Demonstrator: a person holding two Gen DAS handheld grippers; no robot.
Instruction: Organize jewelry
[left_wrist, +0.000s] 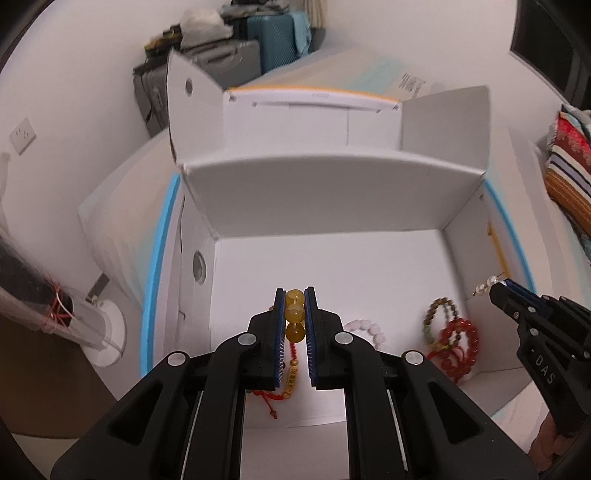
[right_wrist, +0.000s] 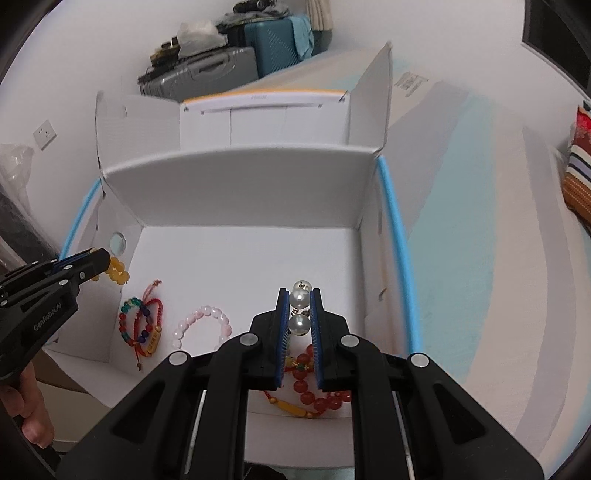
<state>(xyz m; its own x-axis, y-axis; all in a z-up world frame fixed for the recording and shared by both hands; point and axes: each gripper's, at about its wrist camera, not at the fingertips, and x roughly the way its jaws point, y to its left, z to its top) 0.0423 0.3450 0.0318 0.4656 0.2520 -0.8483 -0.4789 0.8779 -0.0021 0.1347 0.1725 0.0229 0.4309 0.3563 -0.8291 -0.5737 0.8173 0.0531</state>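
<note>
Both wrist cameras look forward and down along their fingers, close above the near edge of the open white box (left_wrist: 325, 258) (right_wrist: 243, 258), left view from its left, right from its right, sharing its floor.

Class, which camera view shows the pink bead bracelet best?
The right wrist view: the whole loop of the pink bead bracelet lies in the open on the box floor. In the left wrist view, the left hand-held gripper hides part of it.
</note>
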